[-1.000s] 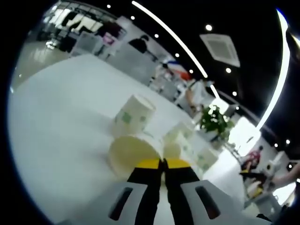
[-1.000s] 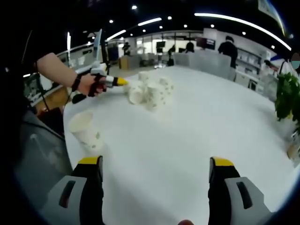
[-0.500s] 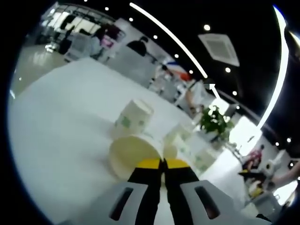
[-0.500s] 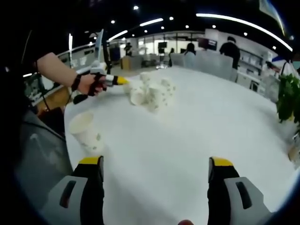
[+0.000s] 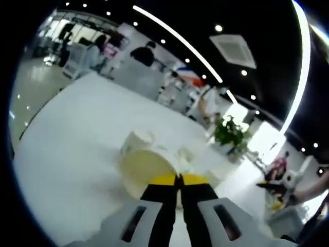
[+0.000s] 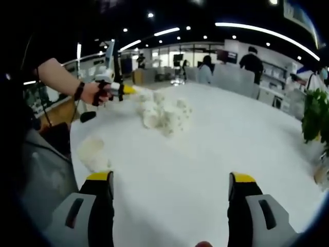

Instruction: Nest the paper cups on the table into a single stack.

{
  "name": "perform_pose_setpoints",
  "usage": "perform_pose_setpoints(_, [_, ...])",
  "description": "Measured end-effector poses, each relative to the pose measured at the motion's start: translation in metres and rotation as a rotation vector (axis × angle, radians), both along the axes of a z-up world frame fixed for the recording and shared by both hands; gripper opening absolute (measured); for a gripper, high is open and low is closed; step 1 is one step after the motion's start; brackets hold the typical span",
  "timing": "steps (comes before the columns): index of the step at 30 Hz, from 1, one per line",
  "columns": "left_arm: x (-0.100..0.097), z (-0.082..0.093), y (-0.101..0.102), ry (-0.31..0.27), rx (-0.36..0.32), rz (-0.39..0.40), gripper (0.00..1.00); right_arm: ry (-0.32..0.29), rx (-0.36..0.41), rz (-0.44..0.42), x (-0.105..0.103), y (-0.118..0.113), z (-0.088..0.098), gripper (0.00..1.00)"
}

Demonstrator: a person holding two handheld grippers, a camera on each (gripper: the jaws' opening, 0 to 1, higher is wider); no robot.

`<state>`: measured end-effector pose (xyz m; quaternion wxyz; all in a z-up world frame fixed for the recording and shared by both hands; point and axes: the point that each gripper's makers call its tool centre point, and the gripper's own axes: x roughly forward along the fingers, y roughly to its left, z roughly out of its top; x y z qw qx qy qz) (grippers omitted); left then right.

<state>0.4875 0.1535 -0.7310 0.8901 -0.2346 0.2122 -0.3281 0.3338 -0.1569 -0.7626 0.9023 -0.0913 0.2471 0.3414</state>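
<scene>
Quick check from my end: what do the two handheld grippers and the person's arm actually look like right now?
Left gripper: black jaws with yellow tips, on pale grey bodies with dark slots. Right gripper: the same build, yellow-capped black jaws on grey housings. The hand on the left gripper wears a dark wristband and finger straps; the forearm is bare, no sleeve.

The room is big and dark up high, with a black ceiling [image 5: 267, 20]. Long white light strips [image 5: 175, 41] and small round lamps shine there. The surface [image 6: 231, 139] is wide, white and round. A green plant [image 6: 314, 116] stands at its edge. People [image 6: 252, 59] stand far back by white screens [image 6: 234, 80]. The floor [image 5: 36, 77] is pale and shiny.
</scene>
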Motion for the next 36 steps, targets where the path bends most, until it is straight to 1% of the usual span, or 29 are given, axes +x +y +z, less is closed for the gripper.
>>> perform_pose_setpoints(1, [-0.003,0.006,-0.001,-0.015,0.015,-0.014,0.00,-0.004,0.009,-0.002,0.000,0.001,0.003,0.91])
perform_pose_setpoints(3, [-0.008,0.013,-0.004,-0.019,0.019,-0.024,0.00,-0.017,0.016,0.000,-0.001,0.004,0.007,0.91])
perform_pose_setpoints(7, [-0.023,0.028,-0.010,-0.019,0.030,-0.057,0.00,-0.032,0.030,0.005,-0.003,0.011,0.014,0.91])
perform_pose_setpoints(10, [-0.040,0.045,-0.018,-0.027,0.030,-0.079,0.00,-0.047,0.041,0.005,-0.002,0.013,0.017,0.91])
perform_pose_setpoints(12, [-0.046,0.049,-0.020,-0.030,0.035,-0.097,0.00,-0.050,0.047,0.004,-0.002,0.014,0.018,0.91])
perform_pose_setpoints(14, [-0.057,0.054,-0.024,-0.038,0.063,-0.126,0.00,-0.054,0.049,0.008,-0.002,0.016,0.019,0.91])
perform_pose_setpoints(20, [-0.075,0.073,-0.033,-0.044,0.057,-0.166,0.00,-0.065,0.045,0.020,-0.009,0.014,0.020,0.90])
perform_pose_setpoints(26, [-0.093,0.093,-0.049,-0.053,0.063,-0.249,0.00,-0.079,0.043,0.024,-0.014,0.011,0.024,0.90])
perform_pose_setpoints(30, [-0.105,0.104,-0.062,-0.080,0.083,-0.319,0.00,-0.084,0.054,0.009,-0.015,0.010,0.024,0.90])
perform_pose_setpoints(33, [-0.114,0.106,-0.071,-0.088,0.113,-0.368,0.00,-0.084,0.053,0.005,-0.018,0.012,0.023,0.90])
perform_pose_setpoints(36, [-0.124,0.109,-0.081,-0.101,0.162,-0.433,0.00,-0.085,0.067,-0.005,-0.020,0.013,0.023,0.90])
